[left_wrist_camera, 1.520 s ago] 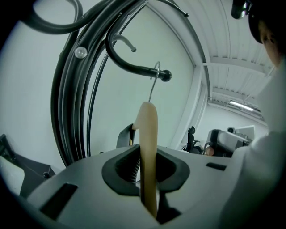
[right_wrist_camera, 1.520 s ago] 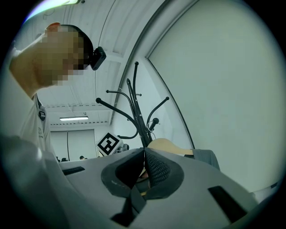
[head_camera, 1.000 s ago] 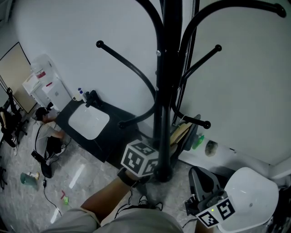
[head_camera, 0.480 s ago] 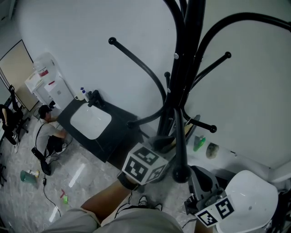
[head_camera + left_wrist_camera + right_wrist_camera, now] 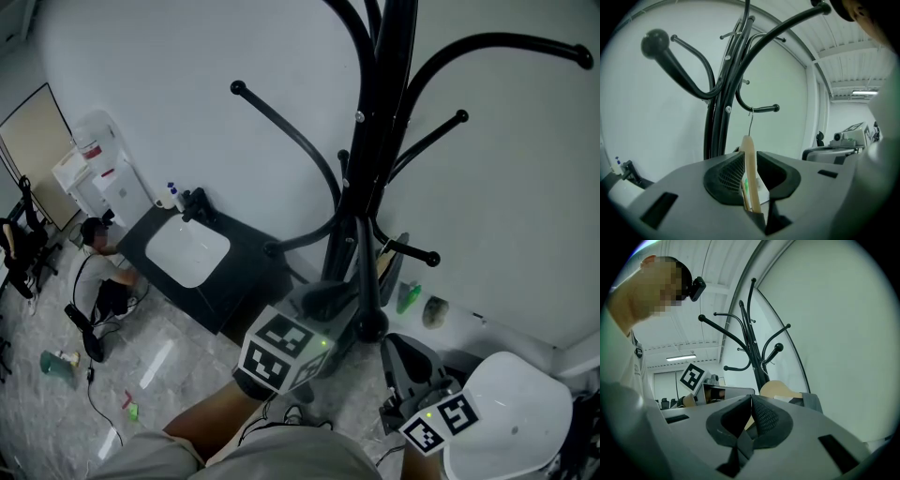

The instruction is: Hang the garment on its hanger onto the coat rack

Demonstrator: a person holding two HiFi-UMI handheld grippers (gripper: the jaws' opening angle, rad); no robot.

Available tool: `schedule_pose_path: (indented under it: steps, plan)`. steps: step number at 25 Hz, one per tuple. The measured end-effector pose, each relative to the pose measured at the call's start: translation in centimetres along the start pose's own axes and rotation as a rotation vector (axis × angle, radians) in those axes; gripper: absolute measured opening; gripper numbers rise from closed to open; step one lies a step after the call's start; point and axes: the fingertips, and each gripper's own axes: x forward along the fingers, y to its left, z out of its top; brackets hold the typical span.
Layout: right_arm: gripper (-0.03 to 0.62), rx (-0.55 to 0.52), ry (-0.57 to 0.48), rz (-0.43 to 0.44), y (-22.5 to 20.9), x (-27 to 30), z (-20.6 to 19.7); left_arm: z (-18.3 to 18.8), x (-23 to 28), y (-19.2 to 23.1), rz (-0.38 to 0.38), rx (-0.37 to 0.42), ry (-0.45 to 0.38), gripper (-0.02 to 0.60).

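Observation:
The black coat rack (image 5: 377, 141) rises in the middle of the head view, with curved arms that end in knobs. My left gripper (image 5: 325, 298) points up at it and is shut on the top of a wooden hanger (image 5: 749, 164). The hanger's metal hook (image 5: 750, 123) reaches up to a low rack arm (image 5: 761, 109) and seems to rest on it. A grey garment (image 5: 813, 402) hangs beside the hanger (image 5: 780, 389) in the right gripper view. My right gripper (image 5: 397, 354) sits low at the right, jaws pressed together, with nothing visible between the pads.
A black cabinet with a white basin (image 5: 187, 251) stands against the wall to the left, with a white dispenser (image 5: 98, 173) beyond it. A white rounded object (image 5: 511, 412) is at the bottom right. A green bottle (image 5: 408, 295) stands by the wall. Cables and litter lie on the floor (image 5: 112, 375).
The left gripper's cube has dropped slightly down and left since half a second ago. The rack shifted in view during the first half second. The right gripper barely moved.

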Motion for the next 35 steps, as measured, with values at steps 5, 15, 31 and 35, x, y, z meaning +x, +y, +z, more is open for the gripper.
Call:
schedule_pose_path:
  steps: [5, 15, 31, 35]
  plan:
    - [0.015, -0.013, 0.045, 0.007, 0.6, 0.0, -0.7, 0.0, -2.0, -1.8, -0.006, 0.006, -0.032, 0.012]
    - [0.015, -0.036, 0.068, -0.036, 1.3, -1.0, -1.7, -2.5, -3.7, -6.7, -0.06, -0.021, -0.047, 0.006]
    - [0.015, -0.064, 0.082, -0.038, 2.2, -1.0, -1.8, -2.9, -4.2, -7.6, -0.074, -0.032, -0.041, 0.006]
    - [0.015, -0.069, 0.084, -0.042, 2.2, -0.9, -1.8, -3.0, -4.2, -7.5, -0.076, -0.033, -0.039, 0.006]
